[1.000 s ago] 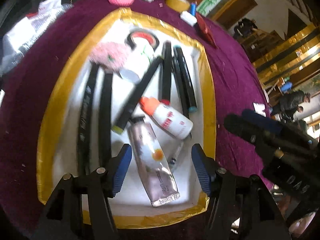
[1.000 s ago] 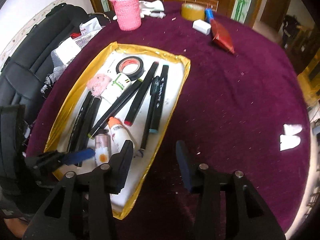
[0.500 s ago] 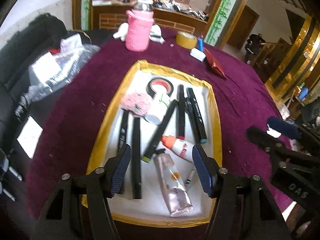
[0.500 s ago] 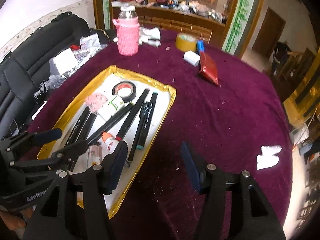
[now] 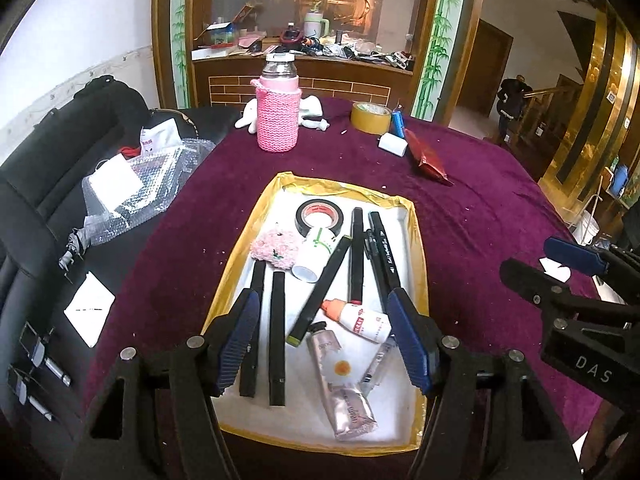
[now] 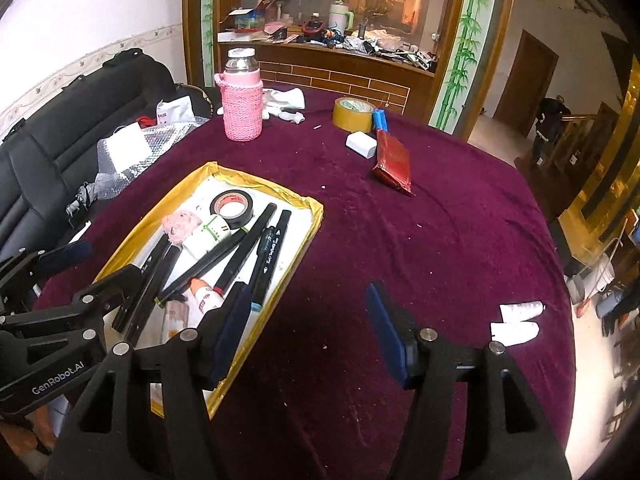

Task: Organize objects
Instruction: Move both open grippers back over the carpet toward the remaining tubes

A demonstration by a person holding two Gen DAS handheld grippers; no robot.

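Left wrist view shows the left gripper up above the near end of the tray, with its blue pads spread and nothing between them. Its jaws have just been opening a little more. The tray has a gold rim and sits on the purple cloth. Inside it lie the black markers, a silver tube, a small glue bottle with an orange cap, a white bottle, a roll of black tape and a pink fluffy thing. In the right wrist view the right gripper hangs over bare cloth just right of the tray, and its pads are spread too, with nothing in them; its jaws have also just been opening. Nothing loose from this set seems left on the cloth near the grippers, so I think the sorting is about done, or a new pick has to be chosen. To do the next bit well, it is best to pick one thing only, such as the silver tube, which lies slanted at the near end. Come straight down over it, with one pad on each long side. Do not bump the glue bottle just beside it, as it looks round and could roll. The far things, like the pink bottle and the yellow tape, are well apart from the tray.
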